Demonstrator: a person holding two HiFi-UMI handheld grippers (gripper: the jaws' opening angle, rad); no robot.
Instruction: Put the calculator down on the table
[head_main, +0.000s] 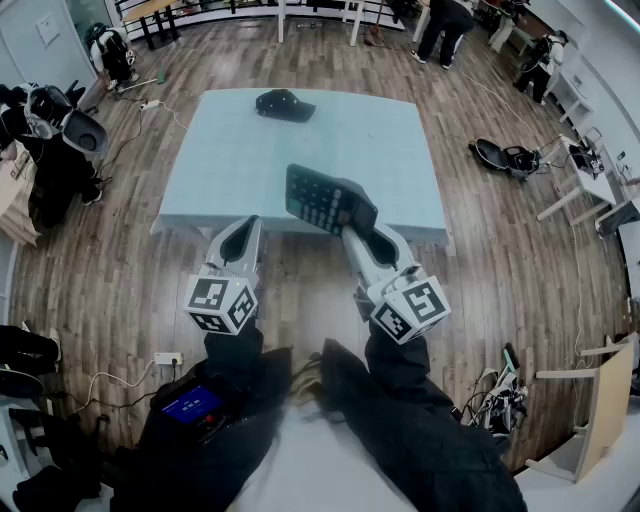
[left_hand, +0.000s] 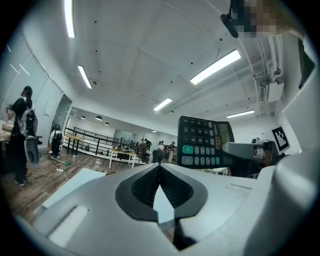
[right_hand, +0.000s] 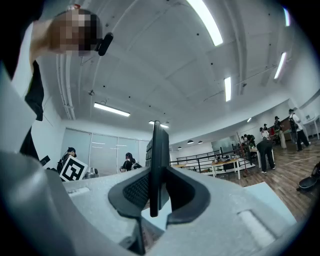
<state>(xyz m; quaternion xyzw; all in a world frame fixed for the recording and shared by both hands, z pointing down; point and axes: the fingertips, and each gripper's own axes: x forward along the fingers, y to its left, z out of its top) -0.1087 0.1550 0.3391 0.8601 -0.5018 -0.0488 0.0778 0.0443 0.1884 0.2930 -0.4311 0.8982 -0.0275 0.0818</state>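
Observation:
A black calculator (head_main: 325, 200) stands on edge in my right gripper (head_main: 358, 228), which is shut on it above the table's near edge. In the right gripper view the calculator (right_hand: 156, 160) shows edge-on between the two pads. The left gripper view catches its keypad (left_hand: 202, 142) to the right, with a green key. My left gripper (head_main: 247, 232) hangs beside it on the left, shut with nothing in it; its pads (left_hand: 160, 182) meet at the tips. Both grippers point about level toward the pale blue table (head_main: 240, 150).
A black cap (head_main: 284, 104) lies at the table's far side. Wooden floor surrounds the table. Bags and chairs (head_main: 55, 140) stand at the left, a white desk (head_main: 590, 180) at the right, and people (head_main: 445, 25) at the far end of the room.

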